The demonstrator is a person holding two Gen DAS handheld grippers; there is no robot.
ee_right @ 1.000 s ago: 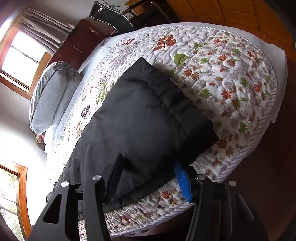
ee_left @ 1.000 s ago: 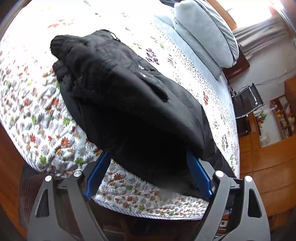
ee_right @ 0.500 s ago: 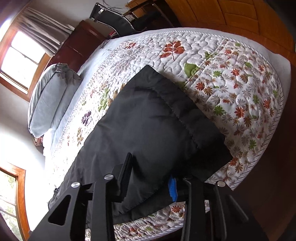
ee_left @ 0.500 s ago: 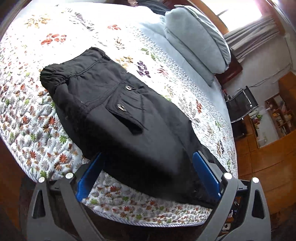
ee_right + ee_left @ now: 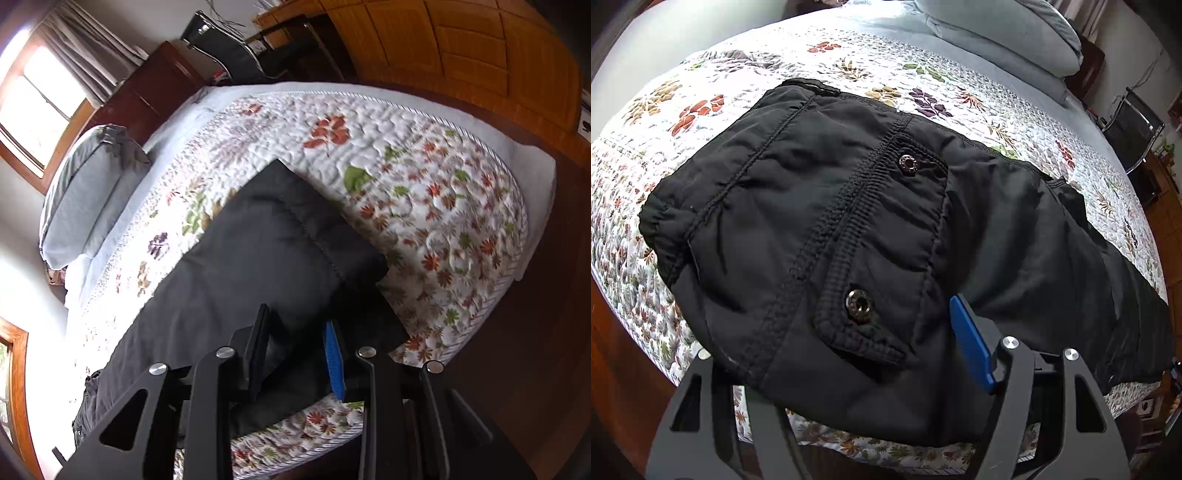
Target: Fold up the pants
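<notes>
- The black pants (image 5: 849, 221) are lying lengthwise along the near edge of the bed (image 5: 701, 92), with the waist end hanging slightly over that edge.
- Open quilt is stretching on the far side of the pants, up to the grey pillow (image 5: 1004, 33) at the far right in the left wrist view.
- In the right wrist view the leg end (image 5: 314, 236) is stopping short of the bed's right corner, with bare quilt (image 5: 443, 192) beyond it and dark floor (image 5: 535, 332) past the piped edge.
- The left hand-held gripper (image 5: 842, 354) is closing around the waist end: cloth is lying between the jaws, the blue right pad (image 5: 971, 347) is standing against a fold, and the left pad is hiding under the fabric, so a firm grip is not showing.
- The right hand-held gripper (image 5: 295, 354) is standing narrowly parted, pinching a fold of the leg's near edge between the black pad (image 5: 258, 347) and the blue pad (image 5: 334, 362).
- Only the left wrist view is showing the pocket flap (image 5: 886, 221) with its two metal snaps (image 5: 860, 303), the gathered waistband and the ribbed stitching.
- Only the right wrist view is showing the windows (image 5: 40, 92), the wooden panelling (image 5: 480, 48) and a chrome-framed chair (image 5: 229, 44).
- The pants are matte, lightly creased cloth; the quilt is white, puffy and stitched, printed with red, green and purple leaves.
</notes>
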